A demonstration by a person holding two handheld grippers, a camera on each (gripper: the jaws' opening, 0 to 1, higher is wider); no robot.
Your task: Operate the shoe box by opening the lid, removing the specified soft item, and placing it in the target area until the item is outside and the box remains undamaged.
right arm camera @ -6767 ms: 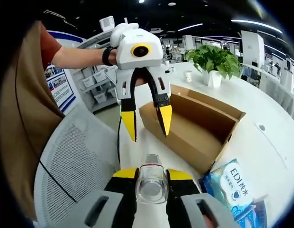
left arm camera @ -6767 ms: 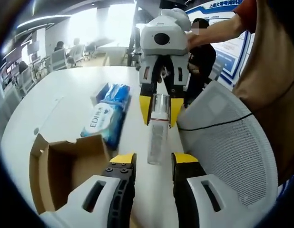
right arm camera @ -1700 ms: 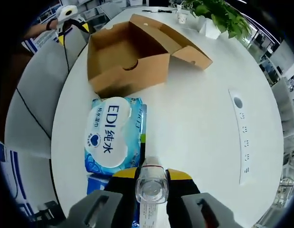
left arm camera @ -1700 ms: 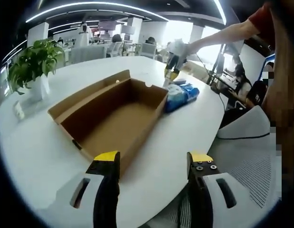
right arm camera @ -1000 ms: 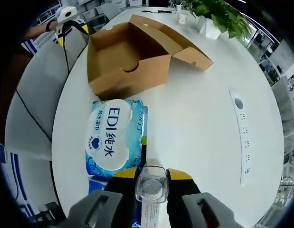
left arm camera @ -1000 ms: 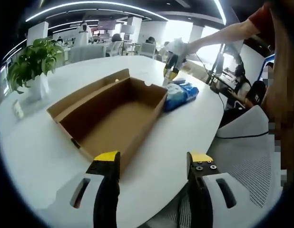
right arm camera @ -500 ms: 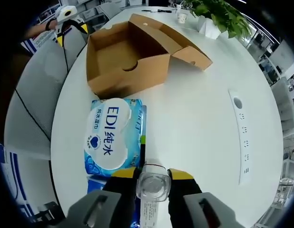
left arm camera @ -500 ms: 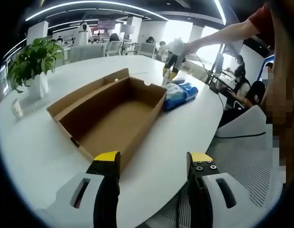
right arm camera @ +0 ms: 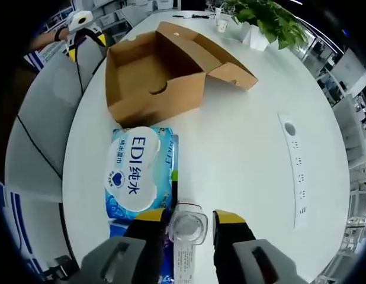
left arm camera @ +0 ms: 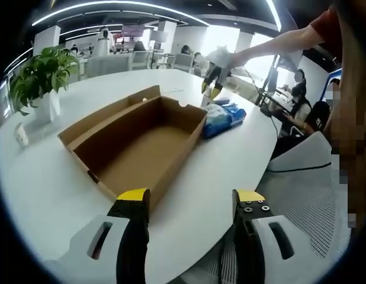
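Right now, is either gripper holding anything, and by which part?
The left gripper is open and holds nothing. A clear bottle sits between the right gripper's fingers at its end, but they look parted; whether they grip it cannot be told.

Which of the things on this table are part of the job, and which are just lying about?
Part of the job:
- open shoe box, empty inside
- blue wipes pack, lying outside it
- left tongs
- right tongs

Lying about:
- clear bottle between the right tongs
- potted plant
- mesh chair

Clear bottle lower body hidden between right gripper's jaws. Second blue pack mostly covered by wipes pack. Distant seated people too small to identify.
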